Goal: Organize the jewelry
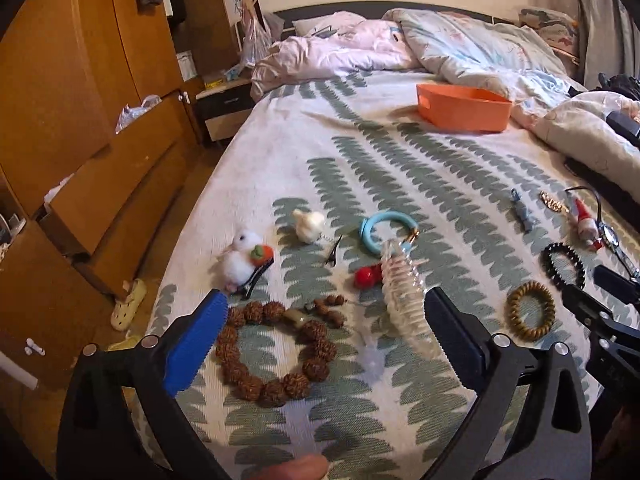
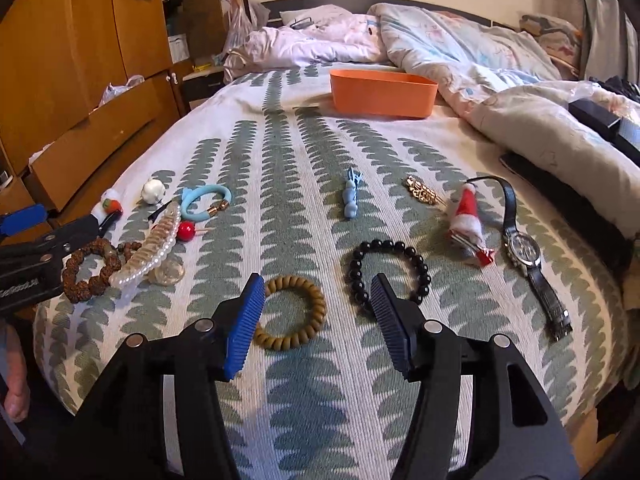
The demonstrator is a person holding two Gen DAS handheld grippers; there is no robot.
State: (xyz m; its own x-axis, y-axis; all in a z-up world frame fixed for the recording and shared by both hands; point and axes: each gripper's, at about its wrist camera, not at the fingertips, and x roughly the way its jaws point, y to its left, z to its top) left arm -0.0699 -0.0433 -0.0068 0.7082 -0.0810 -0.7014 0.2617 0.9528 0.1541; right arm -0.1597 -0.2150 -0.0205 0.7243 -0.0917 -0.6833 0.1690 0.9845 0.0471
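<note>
Jewelry lies spread on the patterned bedspread point(image 1: 400, 168). My left gripper point(image 1: 324, 328) is open above a brown seed-bead bracelet point(image 1: 276, 350) and next to a clear pearl hair claw point(image 1: 404, 300). My right gripper point(image 2: 318, 312) is open, empty, between an olive coil hair tie point(image 2: 294, 312) and a black bead bracelet point(image 2: 388, 274). An orange bin point(image 2: 382, 92) stands at the far side; it also shows in the left wrist view point(image 1: 464, 107). A wristwatch point(image 2: 524, 252), a Santa clip point(image 2: 470, 224), a gold chain point(image 2: 422, 195), a blue clip point(image 2: 351, 199) and a light-blue bangle point(image 1: 380, 232) lie apart.
A rumpled duvet point(image 2: 460, 52) covers the bed's far and right side. A wooden wardrobe point(image 1: 80, 120) and a nightstand point(image 1: 224, 108) stand left of the bed. A white plush clip point(image 1: 244, 260), a garlic-shaped charm point(image 1: 308, 224) and a red bead clip point(image 1: 366, 276) lie near the left edge.
</note>
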